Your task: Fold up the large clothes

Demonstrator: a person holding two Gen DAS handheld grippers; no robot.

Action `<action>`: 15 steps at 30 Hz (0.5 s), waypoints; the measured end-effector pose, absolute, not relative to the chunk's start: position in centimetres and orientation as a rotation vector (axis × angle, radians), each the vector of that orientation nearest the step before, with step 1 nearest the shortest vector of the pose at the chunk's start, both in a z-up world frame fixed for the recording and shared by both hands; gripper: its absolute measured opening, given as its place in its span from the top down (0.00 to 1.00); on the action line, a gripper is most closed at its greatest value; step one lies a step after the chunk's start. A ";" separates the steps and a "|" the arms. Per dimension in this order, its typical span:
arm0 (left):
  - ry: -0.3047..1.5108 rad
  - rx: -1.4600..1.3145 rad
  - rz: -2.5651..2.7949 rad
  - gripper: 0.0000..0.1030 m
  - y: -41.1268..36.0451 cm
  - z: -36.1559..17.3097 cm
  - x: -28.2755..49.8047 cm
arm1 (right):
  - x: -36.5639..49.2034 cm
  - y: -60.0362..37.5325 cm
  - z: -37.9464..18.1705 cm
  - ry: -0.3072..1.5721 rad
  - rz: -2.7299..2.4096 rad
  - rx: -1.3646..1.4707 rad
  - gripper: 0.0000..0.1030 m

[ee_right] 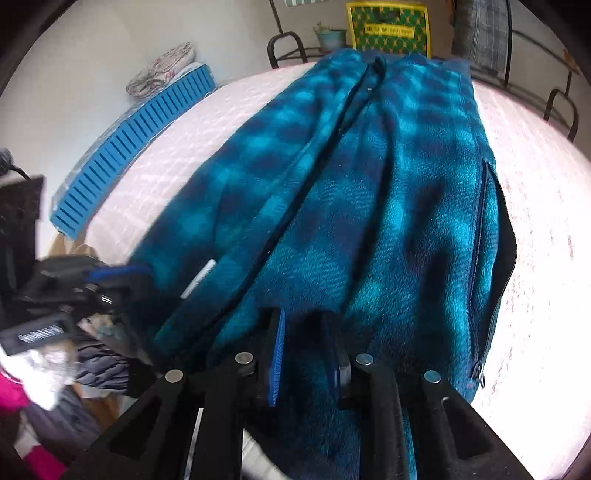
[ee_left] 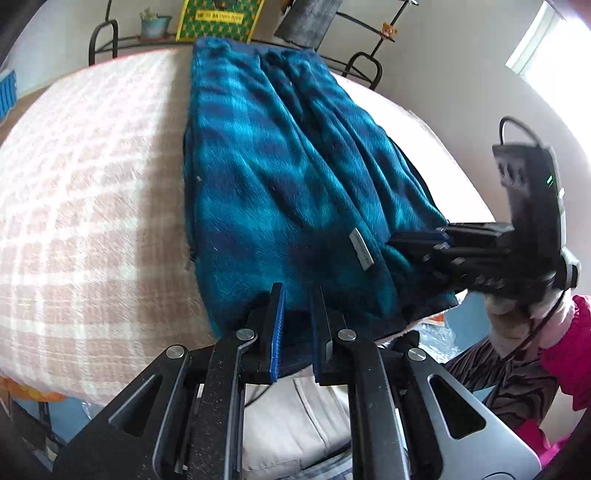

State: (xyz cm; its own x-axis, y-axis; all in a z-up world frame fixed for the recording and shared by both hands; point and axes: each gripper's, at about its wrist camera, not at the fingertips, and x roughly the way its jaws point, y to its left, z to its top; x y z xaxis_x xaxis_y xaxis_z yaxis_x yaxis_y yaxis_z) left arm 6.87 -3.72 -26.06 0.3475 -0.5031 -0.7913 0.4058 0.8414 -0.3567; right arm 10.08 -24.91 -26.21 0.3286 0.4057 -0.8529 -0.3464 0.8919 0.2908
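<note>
While gripping the near hem of the teal plaid fleece jacket (ee_left: 280, 173) on the pink checked bed (ee_left: 92, 206), left hand-held gripper (ee_left: 297, 317) and right hand-held gripper (ee_right: 304, 339), both clenched on fleece.

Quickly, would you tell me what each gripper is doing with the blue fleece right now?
Left gripper: closed on the near hem of the fleece jacket.
Right gripper: closed on the same hem, further right.

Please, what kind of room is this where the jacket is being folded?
Probably a bedroom at home. The blue fleece jacket lies on a bed with a pink checked blanket, a black metal bed frame stands behind it, and a small potted plant sits beyond.
</note>
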 end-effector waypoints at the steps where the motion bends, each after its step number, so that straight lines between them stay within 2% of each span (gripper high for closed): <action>1: 1.061 -0.107 -0.594 0.91 -3.9 -25.8 6.8 | 10.3 -25.8 -25.4 1.137 0.529 0.113 0.80; 2: 1.049 -0.108 -0.599 0.91 -4.0 -25.4 6.6 | 10.6 -26.9 -24.4 1.117 0.542 0.144 0.77; 3: 1.033 -0.110 -0.608 0.91 -4.3 -24.8 6.5 | 10.8 -27.7 -23.4 1.091 0.533 0.154 0.69; 4: 1.015 -0.107 -0.621 0.91 -4.8 -24.0 6.3 | 11.5 -29.1 -22.2 1.051 0.510 0.165 0.66; 11: 0.963 -0.066 -0.780 0.91 -11.9 -21.4 5.6 | 21.2 -37.2 -20.8 0.991 0.357 0.307 0.61; 15: 1.002 -0.042 -0.820 0.91 -16.4 -23.1 6.5 | 27.6 -39.0 -22.0 1.003 0.316 0.363 0.45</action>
State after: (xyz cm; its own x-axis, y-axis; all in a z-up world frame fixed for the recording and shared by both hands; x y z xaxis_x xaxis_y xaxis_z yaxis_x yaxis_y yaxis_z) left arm 6.46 -16.36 -23.07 0.2722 -0.6274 -0.7296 0.5911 0.7073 -0.3877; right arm 27.59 -39.04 -21.96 0.5018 0.4187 -0.7569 -0.0904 0.8956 0.4355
